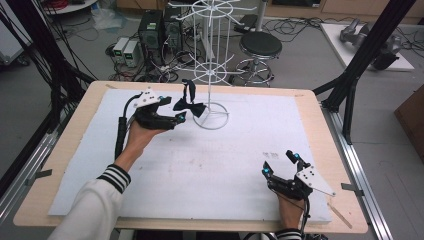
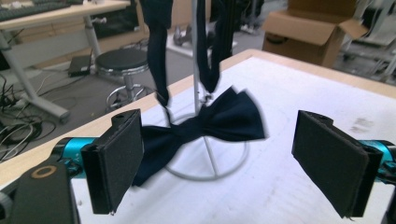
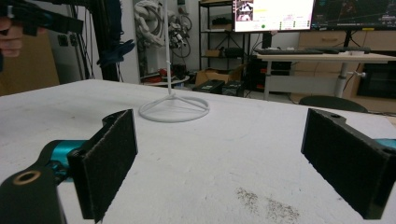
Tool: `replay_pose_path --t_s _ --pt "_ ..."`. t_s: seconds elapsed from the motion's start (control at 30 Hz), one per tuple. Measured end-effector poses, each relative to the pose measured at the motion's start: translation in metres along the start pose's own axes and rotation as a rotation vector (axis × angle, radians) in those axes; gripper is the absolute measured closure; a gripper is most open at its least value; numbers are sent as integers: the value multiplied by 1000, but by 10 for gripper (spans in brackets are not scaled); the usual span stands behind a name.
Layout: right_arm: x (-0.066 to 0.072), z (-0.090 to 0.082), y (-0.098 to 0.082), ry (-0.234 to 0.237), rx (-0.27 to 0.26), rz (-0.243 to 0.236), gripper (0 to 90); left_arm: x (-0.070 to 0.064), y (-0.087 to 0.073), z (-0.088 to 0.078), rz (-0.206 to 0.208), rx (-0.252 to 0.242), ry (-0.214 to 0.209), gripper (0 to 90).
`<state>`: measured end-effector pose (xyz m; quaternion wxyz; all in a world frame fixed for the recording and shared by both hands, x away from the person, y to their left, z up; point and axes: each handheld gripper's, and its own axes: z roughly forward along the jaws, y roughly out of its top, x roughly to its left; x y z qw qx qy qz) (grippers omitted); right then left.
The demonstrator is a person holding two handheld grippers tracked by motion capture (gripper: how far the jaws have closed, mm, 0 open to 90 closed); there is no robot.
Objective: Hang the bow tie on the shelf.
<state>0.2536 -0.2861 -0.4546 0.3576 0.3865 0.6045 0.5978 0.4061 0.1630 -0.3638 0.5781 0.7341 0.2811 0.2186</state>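
A: Above the table, in the high view, the dark navy fabric bow tie [image 1: 189,106] hung from the white wire display stand [image 1: 212,65], just ahead of the left gripper [image 1: 176,107], whose jaws stood apart; the right gripper [image 1: 280,162] lay well away, also spread.

B: And in the left gripper view?

A: The bow tie [image 2: 219,120] lay crosswise between the separated pads, its left wing hidden behind one pad [image 2: 116,164]; contact was unclear. In the right gripper view the jaws gaped on nothing.
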Motion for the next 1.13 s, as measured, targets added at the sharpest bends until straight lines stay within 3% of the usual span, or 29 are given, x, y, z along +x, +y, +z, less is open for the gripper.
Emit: replay_pose_path --t_s 0.1,0.23,0.4,0.43,0.67,0.73,0.83,0.9,1.0,1.13 --pt "0 0 0 0 -1 -2 97 2 -14 -19 -20 -35 1 158" --pt "0 0 0 -2 3 1 97 4 -36 -50 -7 -82 17 158" --pt "1 0 0 -2 3 3 97 0 -80 -98 4 -150 64 152" --pt "1 0 0 -2 3 3 97 0 -80 -98 4 -150 64 151" --pt "0 1 0 -3 2 -2 97 -11 -117 -142 0 -216 129 151" --pt "1 0 0 -4 5 -1 97 -14 -126 -149 -22 -233 143 151" --pt "1 0 0 -4 4 -2 97 -18 -131 -156 -12 -286 180 157" --pt "1 0 0 -6 5 -2 97 -17 -132 -156 -30 -281 183 156" --pt "1 0 0 -6 2 -2 97 -18 -132 -155 -15 -272 191 155" --pt "0 0 0 -7 -2 -10 97 -18 -132 -156 -25 -275 194 156"
